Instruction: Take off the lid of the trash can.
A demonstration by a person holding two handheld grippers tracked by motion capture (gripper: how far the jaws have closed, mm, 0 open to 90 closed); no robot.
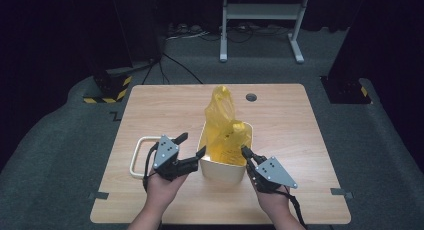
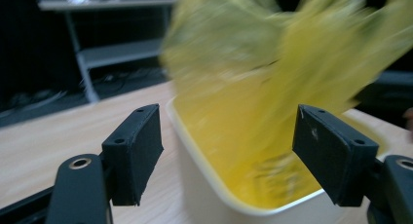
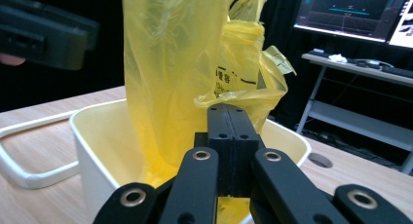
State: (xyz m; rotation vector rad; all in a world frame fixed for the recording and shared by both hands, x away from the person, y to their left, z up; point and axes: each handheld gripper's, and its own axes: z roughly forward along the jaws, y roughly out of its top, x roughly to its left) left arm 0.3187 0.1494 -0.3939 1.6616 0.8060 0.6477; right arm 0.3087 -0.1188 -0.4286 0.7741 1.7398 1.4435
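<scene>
High view: yellow bag (image 1: pixel 226 127) half lined into bin (image 1: pixel 223 169); right tool (image 1: pixel 246 151) clamped on bag, left tool (image 1: pixel 192 144) apart; rim folding left

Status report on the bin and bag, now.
Left gripper open beside bin. Right gripper shut at yellow bag. White frame lies left.

Bin mouth: blocked by the crumpled yellow plastic bag (image 1: pixel 226 125) rising out of the cream rectangular plastic bin (image 1: pixel 220 171).
Left of bin: cream loop-shaped plastic frame (image 1: pixel 138 157) lying flat.
Far tabletop: light wooden table (image 1: pixel 285 115) bare, passable.
</scene>
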